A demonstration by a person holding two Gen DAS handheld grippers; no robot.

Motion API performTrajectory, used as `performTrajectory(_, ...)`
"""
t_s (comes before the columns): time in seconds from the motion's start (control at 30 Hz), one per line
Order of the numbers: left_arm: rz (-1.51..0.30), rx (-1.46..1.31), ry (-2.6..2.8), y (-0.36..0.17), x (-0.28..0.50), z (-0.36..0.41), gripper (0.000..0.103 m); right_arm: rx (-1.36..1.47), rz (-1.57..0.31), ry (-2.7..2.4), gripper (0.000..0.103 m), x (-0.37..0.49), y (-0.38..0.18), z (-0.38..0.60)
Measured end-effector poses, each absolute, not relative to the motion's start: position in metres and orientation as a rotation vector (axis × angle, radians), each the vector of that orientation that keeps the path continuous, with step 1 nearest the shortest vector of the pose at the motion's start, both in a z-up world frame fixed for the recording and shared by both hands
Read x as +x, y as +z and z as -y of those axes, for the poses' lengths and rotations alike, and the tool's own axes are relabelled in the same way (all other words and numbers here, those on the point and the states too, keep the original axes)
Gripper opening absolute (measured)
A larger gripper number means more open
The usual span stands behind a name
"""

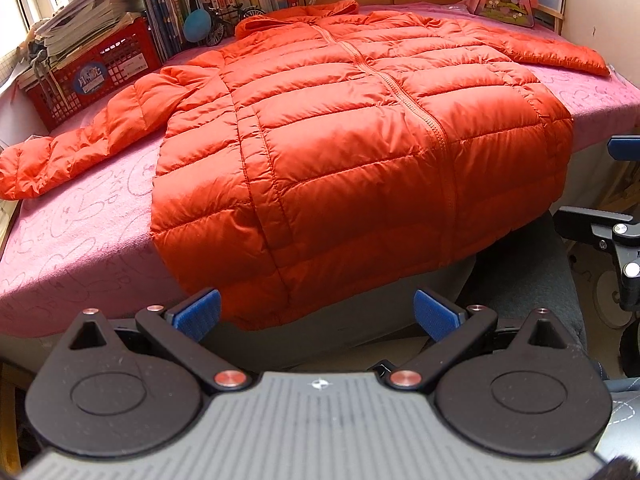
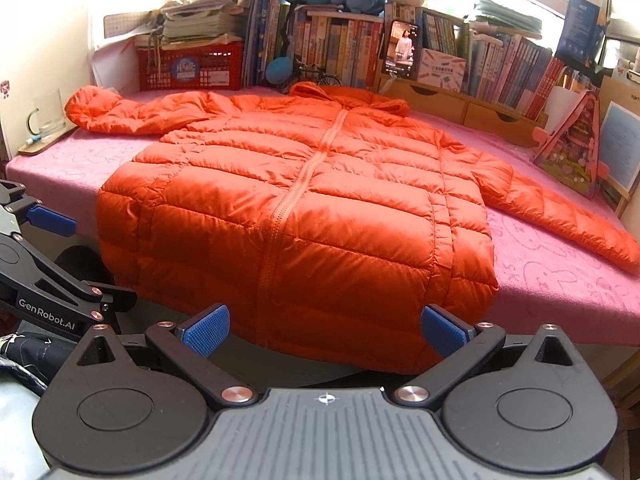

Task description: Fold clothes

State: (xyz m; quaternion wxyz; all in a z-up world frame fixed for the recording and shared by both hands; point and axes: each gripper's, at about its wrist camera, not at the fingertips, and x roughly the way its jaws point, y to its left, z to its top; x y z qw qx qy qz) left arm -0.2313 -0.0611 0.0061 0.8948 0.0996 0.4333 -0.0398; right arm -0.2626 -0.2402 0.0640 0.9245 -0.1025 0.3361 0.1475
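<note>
Both tongs hang spread wide, pinching nothing: left gripper (image 1: 316,314) and right gripper (image 2: 326,330), each with two blue ridged pads (image 1: 198,314), short of the hem. "GenRobot.AI" is printed on the left tool's black arm where the right view catches it. One red plastic crate (image 2: 190,68) sits far left. One orange quilted puffer jacket (image 1: 360,152) lies zipped, front up, sleeves spread, on the pink cloth-covered surface (image 1: 80,240), hem overhanging the near edge. One pink triangular toy house (image 2: 572,148) stands right.

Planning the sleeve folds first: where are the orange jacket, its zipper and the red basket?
orange jacket (image 1: 340,168): left wrist view, front panel.
zipper (image 2: 298,184): right wrist view, mid-length.
red basket (image 2: 192,68): right wrist view, front wall.
</note>
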Motion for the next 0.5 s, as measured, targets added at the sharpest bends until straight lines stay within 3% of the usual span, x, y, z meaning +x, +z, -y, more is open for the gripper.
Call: performTrajectory(0.5, -0.895, 0.195, -0.083, 0.0064, -0.2301, 0.0603, 0.103, -0.211, -0.688, 0.312, 0.103, -0.2629, 0.0628, 0.2354)
